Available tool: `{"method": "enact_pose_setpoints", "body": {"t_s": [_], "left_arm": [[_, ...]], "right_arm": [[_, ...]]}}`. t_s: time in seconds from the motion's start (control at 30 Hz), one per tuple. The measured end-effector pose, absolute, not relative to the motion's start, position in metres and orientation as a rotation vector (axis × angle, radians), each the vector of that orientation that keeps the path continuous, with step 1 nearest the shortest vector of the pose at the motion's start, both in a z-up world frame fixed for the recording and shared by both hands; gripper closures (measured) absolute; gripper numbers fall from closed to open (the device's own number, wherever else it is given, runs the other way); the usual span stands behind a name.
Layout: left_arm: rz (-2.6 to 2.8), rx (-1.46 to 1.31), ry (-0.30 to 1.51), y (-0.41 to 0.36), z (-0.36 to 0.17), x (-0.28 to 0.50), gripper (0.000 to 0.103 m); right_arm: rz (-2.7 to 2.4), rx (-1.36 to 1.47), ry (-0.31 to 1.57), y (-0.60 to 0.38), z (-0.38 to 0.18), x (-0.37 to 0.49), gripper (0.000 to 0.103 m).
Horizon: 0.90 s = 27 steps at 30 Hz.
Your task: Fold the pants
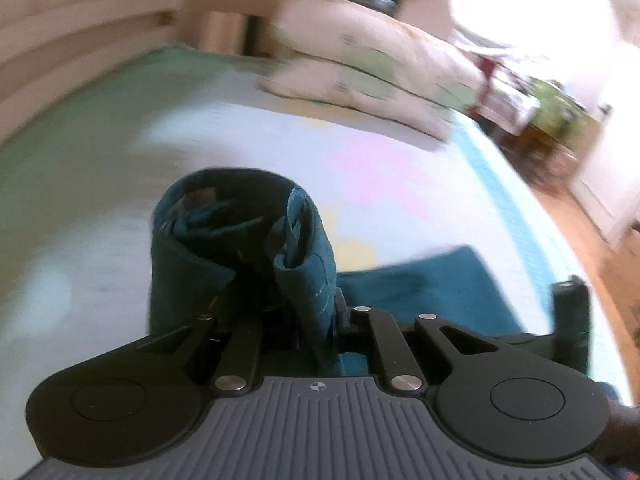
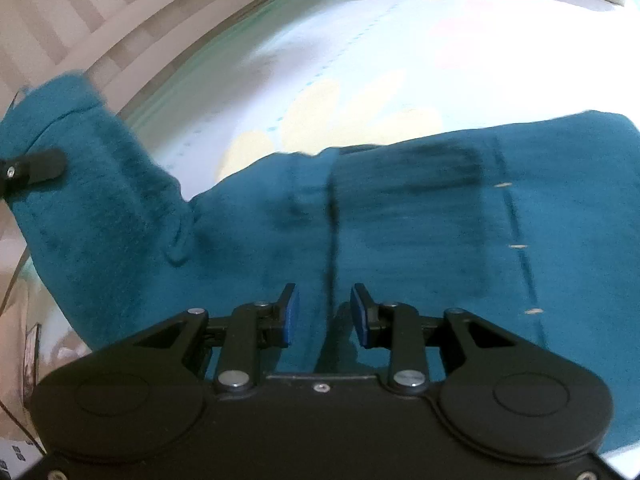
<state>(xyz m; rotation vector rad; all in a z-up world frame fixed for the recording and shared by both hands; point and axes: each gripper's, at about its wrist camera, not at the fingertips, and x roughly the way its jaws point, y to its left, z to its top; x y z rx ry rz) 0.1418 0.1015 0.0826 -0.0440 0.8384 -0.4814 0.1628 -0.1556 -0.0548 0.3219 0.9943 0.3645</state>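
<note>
Pants: My teal pants (image 2: 400, 232) lie on the bed. Most of the cloth is spread flat right under my right gripper. One end is lifted up at the left side of the right wrist view.

Left gripper: My left gripper (image 1: 276, 312) is pinched tight on a bunched end of the pants (image 1: 240, 248). The cloth stands up in a thick roll and hides the fingers. The flat part of the pants shows to the right of the roll, low on the bed.

Right gripper: My right gripper (image 2: 324, 314) has its two fingers apart, with a gap between the blue pads (image 2: 292, 312). It holds nothing. It is just above the flat pants, and a long dark seam (image 2: 332, 220) runs up the cloth from between the fingers.

Other gripper seen: In the right wrist view, a black finger (image 2: 36, 166) of my left gripper pokes in from the left edge, pressed on the lifted end.

Bed: The bedspread (image 1: 240, 128) is pale blue with a green edge, plus pink and yellow shapes.

Pillows: Two cream pillows (image 1: 360, 72) with green patches are stacked at the far end of the bed, well apart from the pants.

Wall side: A pale slatted bed frame (image 2: 80, 12) runs along the far side of the bed.

Floor: A wood floor (image 1: 592, 236) shows past the right edge of the bed.

Sharpness: Both views are blurry.
</note>
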Motion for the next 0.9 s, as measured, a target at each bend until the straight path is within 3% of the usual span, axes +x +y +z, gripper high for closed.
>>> {"method": "enact_pose_setpoints", "body": {"t_s": [0.23,0.43,0.53,0.73,0.9], "left_arm": [[-0.690,0.038,0.923,0.002,0.038,0.162,0.089],[-0.802,0.085,0.958,-0.032,0.024,0.157,0.084],[-0.887,0.051,0.915,-0.030,0.035,0.152,0.079],[-0.916,-0.035,0.838,-0.026,0.049,0.150,0.078],[-0.638,-0.132,0.851,0.029,0.048,0.168,0.077]], "right_arm": [[0.266,0.339,1.017,-0.194,-0.058,0.160,0.061],[0.199,0.353,1.049,-0.215,-0.066,0.152,0.061],[0.193,0.348,1.056,-0.218,-0.068,0.149,0.063],[0.179,0.348,1.062,-0.234,-0.064,0.141,0.064],[0.104,0.343,1.055,-0.257,-0.056,0.138,0.059]]}}
